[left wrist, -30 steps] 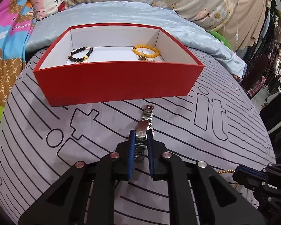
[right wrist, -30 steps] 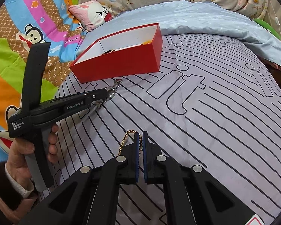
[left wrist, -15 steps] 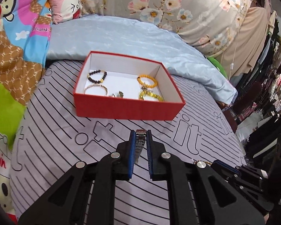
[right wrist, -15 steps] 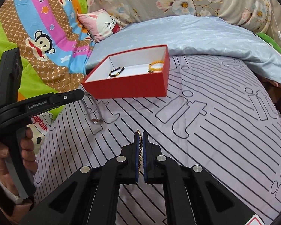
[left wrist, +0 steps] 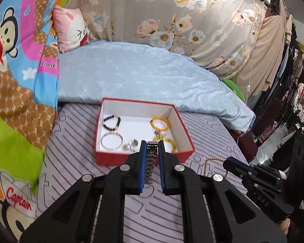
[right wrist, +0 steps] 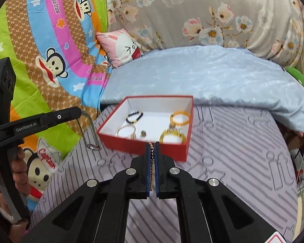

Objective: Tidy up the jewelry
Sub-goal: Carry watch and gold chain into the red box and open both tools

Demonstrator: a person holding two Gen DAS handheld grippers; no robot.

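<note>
An open red box (left wrist: 103,158) with a white inside lies on the striped bed cover; in the right wrist view the red box (right wrist: 143,147) shows too. It holds a black bead bracelet (left wrist: 111,122), a silver bangle (left wrist: 112,141), yellow bead bracelets (left wrist: 160,123) and small pieces. My left gripper (left wrist: 152,147) is shut on a silver metal watch band (left wrist: 151,162), raised over the box's near wall. My right gripper (right wrist: 151,147) is shut on a gold bead chain (right wrist: 151,162), in front of the box. From the right wrist view the watch band (right wrist: 90,135) hangs from the left gripper (right wrist: 79,112).
A light blue quilt (left wrist: 131,77) lies behind the box, with a pink pillow (left wrist: 71,28) and floral cushions beyond. A cartoon-print blanket (right wrist: 40,60) fills the left side. A hand (right wrist: 16,174) holds the left gripper's handle. Hanging clothes (left wrist: 293,81) stand at the far right.
Both grippers have risen off the bed cover with their pieces, the watch band and the gold chain, and now look down into the box from higher up.
</note>
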